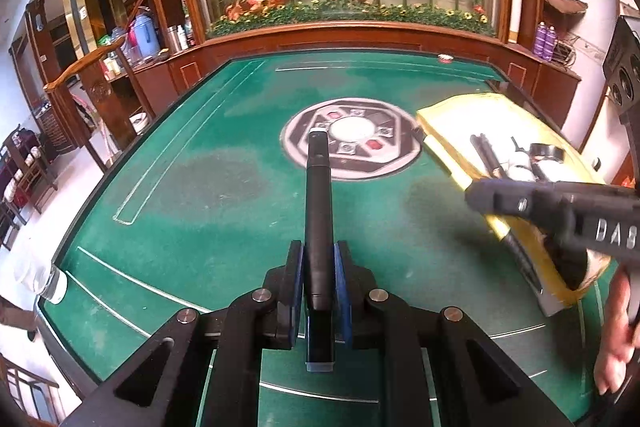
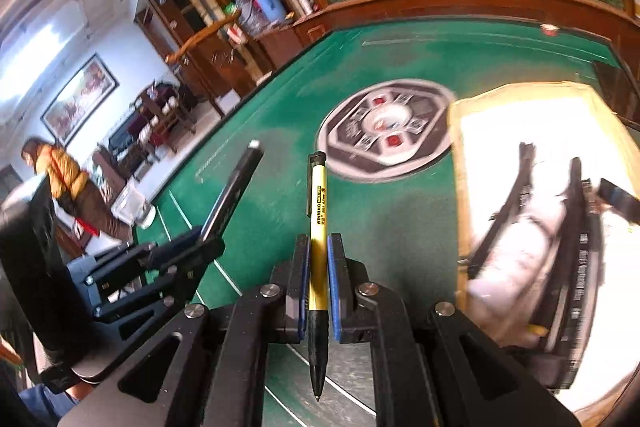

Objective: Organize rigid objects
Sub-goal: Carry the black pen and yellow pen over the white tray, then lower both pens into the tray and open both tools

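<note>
1. Holding a dark marker point(image 1: 318, 211) in our left gripper point(image 1: 319, 291), we have its jaws clamped on the lower barrel, the capped end pointing out over the green table point(image 1: 224, 195).
2. Our right gripper point(image 2: 318, 287) is clamped on a yellow pen point(image 2: 318, 227) near its black grip, tip toward us.
3. Both are above the felt, touching nothing else.
4. We judge both light, stiff and smooth, so they can pivot or slide between the pads; a hold nearer mid-barrel would steady them.
5. The yellow box point(image 1: 444, 123) on the right of the table already holds pens and a white object, too blurred to name; we take it for the destination.
</note>
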A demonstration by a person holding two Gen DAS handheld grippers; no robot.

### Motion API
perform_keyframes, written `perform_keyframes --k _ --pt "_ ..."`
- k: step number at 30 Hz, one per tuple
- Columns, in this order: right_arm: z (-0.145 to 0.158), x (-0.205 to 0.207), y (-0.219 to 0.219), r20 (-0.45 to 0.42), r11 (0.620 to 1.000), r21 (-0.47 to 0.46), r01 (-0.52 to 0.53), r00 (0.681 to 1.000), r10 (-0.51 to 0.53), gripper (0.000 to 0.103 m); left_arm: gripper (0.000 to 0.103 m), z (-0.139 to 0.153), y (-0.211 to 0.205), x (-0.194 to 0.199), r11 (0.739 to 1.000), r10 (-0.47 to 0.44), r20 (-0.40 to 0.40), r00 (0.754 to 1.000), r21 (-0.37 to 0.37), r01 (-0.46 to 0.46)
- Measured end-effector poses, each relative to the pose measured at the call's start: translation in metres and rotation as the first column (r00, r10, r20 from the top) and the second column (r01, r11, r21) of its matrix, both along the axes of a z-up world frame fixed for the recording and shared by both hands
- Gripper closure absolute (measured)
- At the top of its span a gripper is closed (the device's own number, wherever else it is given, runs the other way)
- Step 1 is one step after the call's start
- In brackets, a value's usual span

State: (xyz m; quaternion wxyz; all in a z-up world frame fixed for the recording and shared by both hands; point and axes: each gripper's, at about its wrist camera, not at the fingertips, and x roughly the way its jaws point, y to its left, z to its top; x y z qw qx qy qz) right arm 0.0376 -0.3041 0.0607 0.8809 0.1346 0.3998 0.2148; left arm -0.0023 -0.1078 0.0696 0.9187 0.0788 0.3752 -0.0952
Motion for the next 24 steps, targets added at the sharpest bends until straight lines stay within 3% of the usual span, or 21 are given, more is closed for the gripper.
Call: perform_keyframes --k 6,11,19,24 --pt "0.013 -0.011 -0.06 0.038 0.988 0.043 0.15 0.988 -0.152 0.095 0.088 0.013 -0.029 -0.006 0.994 -0.088 -0.019 0.996 -0.063 0.087" --pt "0.007 -0.02 -0.11 0.015 0.96 0.069 0.271 0.962 -0.272 0.095 0.088 0.021 -0.068 -0.007 0.979 -0.177 -0.037 0.984 -0.11 0.172" --pt "-0.004 -0.021 -0.144 -0.003 0.904 -0.02 0.428 0.904 -0.428 0.095 0.089 0.018 -0.135 -0.01 0.948 -0.291 -0.089 0.953 -0.161 0.274" --pt "-0.014 -0.019 -0.154 -0.054 0.894 -0.02 0.448 0.892 -0.448 0.095 0.089 0.008 -0.166 -0.015 0.935 -0.338 -0.112 0.935 -0.154 0.319"
